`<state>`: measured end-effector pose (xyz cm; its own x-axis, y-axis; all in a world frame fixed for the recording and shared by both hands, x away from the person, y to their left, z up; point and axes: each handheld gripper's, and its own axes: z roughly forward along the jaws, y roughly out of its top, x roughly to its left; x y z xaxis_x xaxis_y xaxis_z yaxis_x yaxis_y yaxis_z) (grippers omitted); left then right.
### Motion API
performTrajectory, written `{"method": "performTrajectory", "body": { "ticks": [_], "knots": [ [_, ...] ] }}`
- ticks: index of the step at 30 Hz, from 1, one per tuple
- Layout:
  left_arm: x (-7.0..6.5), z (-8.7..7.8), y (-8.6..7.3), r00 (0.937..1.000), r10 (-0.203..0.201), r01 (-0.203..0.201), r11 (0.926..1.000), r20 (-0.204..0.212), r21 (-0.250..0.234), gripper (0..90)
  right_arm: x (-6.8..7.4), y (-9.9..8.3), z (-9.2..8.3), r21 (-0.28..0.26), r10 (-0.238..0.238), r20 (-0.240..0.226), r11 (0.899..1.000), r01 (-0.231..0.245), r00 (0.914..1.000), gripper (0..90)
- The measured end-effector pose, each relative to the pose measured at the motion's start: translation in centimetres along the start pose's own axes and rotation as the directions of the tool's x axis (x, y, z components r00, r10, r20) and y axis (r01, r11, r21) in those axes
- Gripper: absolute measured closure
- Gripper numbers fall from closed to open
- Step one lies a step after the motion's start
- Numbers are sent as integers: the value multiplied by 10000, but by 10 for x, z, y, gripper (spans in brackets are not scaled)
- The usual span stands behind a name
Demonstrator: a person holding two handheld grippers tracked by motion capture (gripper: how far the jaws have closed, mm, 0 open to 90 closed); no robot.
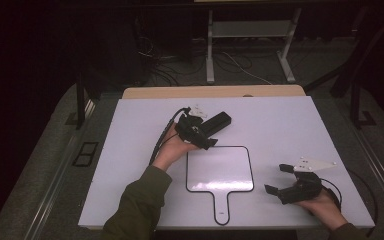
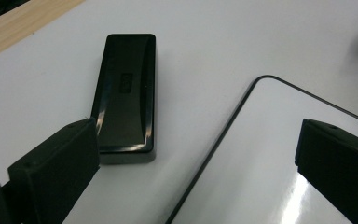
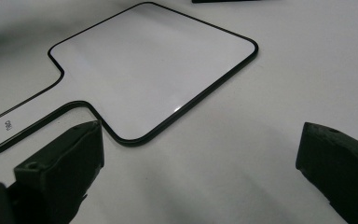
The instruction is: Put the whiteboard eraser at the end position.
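High view: a person's two forearms come in over a white counter. The left claw sits near the middle of the counter, just beside a black block that lies flat toward the far edge. Between the two hands lies a white paddle-shaped board with a thin black rim, its handle pointing back toward the person.

Left gripper view brings the block close: a long, glossy black bar with rounded corners, lying flat on the counter. The left claw stands wide open. Its near jaw sits right at the block's near end, whether touching I cannot tell, while the other jaw hangs over the board. Nothing is pinched between them.

The right claw is held low near the counter's near right corner, well apart from the block and just off the board's right edge. Right gripper view shows the right claw open too, holding nothing, with the board lying ahead of it.
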<state>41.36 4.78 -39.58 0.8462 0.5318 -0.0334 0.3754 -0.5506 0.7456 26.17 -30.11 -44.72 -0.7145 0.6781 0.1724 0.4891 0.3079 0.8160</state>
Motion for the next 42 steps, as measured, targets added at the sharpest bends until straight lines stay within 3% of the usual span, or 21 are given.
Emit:
{"method": "performTrajectory", "body": {
  "ticks": [18, 26, 32, 42],
  "knots": [
    [-26, -31, -41, 10000, -44, 43, 9982, -17, -602, 0, 1, 0, 1, 6, -50, 37, 10000, 50, 10000, 0],
    [-34, -48, -58, 9999, -167, 169, 9910, 26, -1326, 0, 3, 0, 1, 46, -82, 61, 10000, 82, 9999, 0],
    [-38, -59, -71, 9999, -97, 102, 9879, 39, -1546, 0, 3, 0, 2, 75, -132, 53, 9999, 131, 9999, 0],
    [-40, -77, -94, 9993, -368, 367, 9804, 33, -1936, 0, 2, 0, 1, 9, -106, 46, 9999, 106, 9999, 0]
  ]
}}
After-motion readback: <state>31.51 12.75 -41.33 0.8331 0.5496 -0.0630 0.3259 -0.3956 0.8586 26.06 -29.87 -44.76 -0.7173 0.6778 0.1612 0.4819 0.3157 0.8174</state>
